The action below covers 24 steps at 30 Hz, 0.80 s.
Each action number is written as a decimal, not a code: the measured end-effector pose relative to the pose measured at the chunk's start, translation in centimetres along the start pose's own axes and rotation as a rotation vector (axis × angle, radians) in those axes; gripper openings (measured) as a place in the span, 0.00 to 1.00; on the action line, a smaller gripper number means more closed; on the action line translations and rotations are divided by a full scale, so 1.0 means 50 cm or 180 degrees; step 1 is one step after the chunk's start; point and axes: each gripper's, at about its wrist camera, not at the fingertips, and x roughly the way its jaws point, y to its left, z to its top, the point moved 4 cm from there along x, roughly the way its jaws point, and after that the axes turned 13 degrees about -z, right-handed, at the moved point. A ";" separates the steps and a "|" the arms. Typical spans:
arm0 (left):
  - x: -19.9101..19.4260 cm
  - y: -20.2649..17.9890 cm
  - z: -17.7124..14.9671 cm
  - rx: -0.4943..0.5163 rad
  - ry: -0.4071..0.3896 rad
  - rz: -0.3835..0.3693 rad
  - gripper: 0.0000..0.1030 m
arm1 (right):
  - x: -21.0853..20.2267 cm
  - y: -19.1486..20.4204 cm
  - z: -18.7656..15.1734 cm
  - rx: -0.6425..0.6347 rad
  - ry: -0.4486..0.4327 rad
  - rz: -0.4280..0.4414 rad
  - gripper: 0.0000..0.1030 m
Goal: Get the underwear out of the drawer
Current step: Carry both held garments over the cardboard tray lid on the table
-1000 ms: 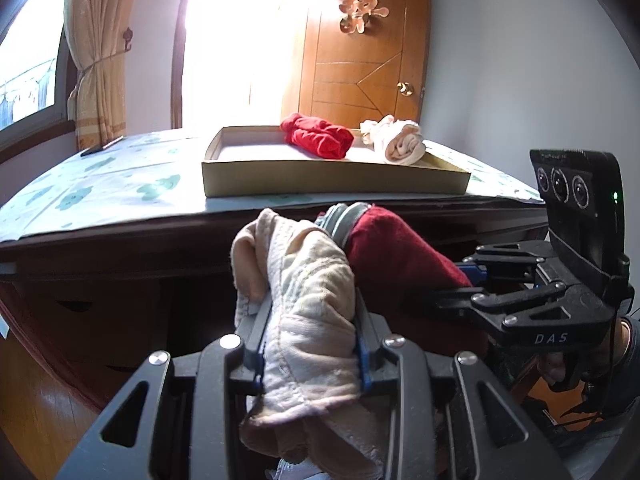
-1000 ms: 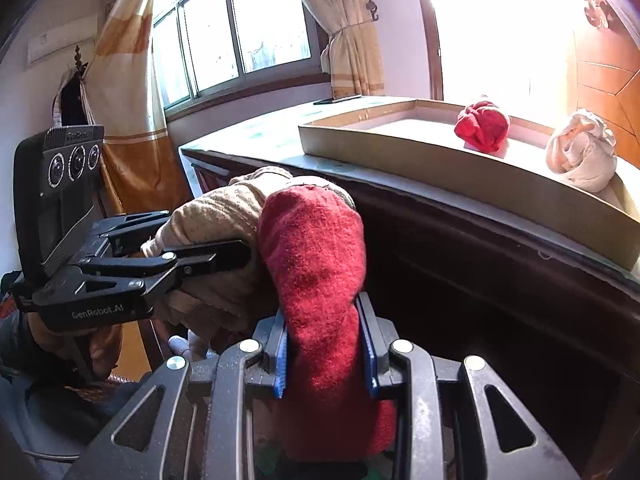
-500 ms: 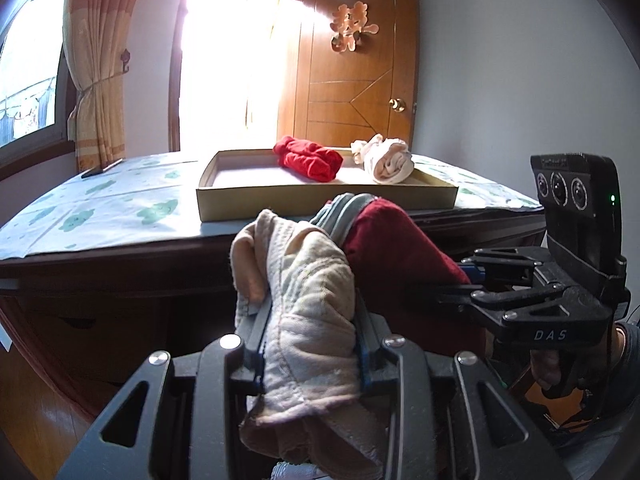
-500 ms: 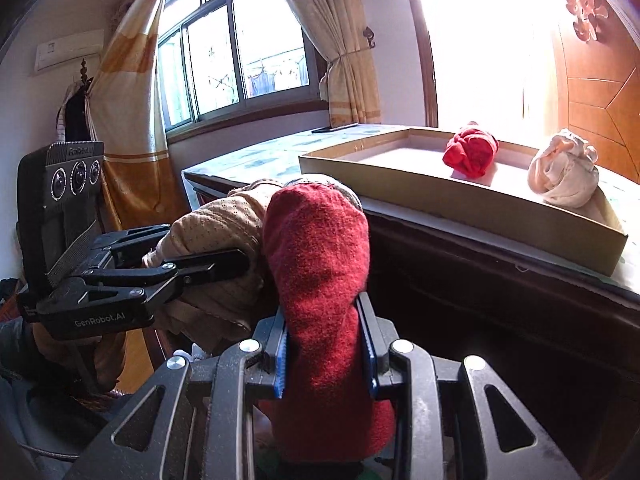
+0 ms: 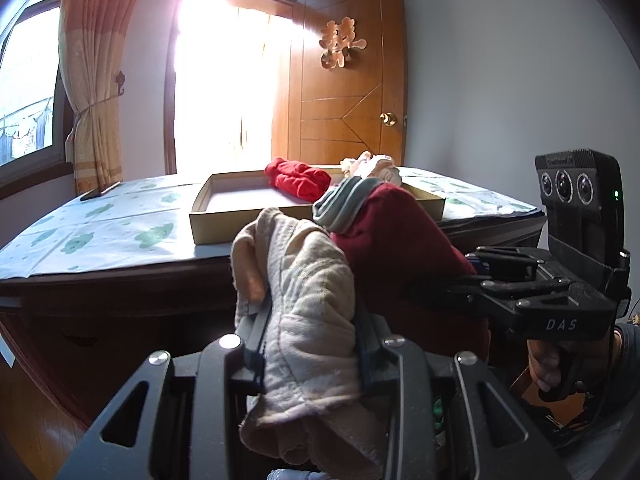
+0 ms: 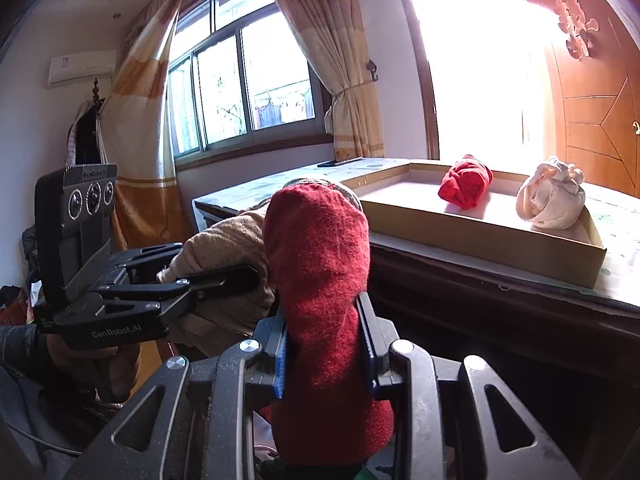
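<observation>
Two rolled garments are pinched: the left hand-held gripper (image 5: 310,336) clamps cream underwear (image 5: 308,300), the right hand-held gripper (image 6: 324,344) clamps red underwear (image 6: 320,272), both before the desk (image 5: 100,236) edge.

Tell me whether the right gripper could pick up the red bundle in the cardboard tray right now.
Probably not: the right gripper is already shut on a dark red garment, so the red bundle in the cardboard tray must wait.

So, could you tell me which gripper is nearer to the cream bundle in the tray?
Right. The right gripper sits on the side of the cream bundle; the left gripper is further left, away from it.
</observation>
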 end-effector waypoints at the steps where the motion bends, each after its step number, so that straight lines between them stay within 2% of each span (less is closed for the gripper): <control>1: 0.000 0.000 0.000 0.0006 -0.0004 0.0000 0.30 | -0.001 0.000 0.001 0.0002 -0.0019 -0.0005 0.30; 24: -0.034 -0.025 0.022 0.0328 -0.0370 0.0191 0.30 | -0.039 -0.018 0.010 0.0140 -0.0407 0.0216 0.30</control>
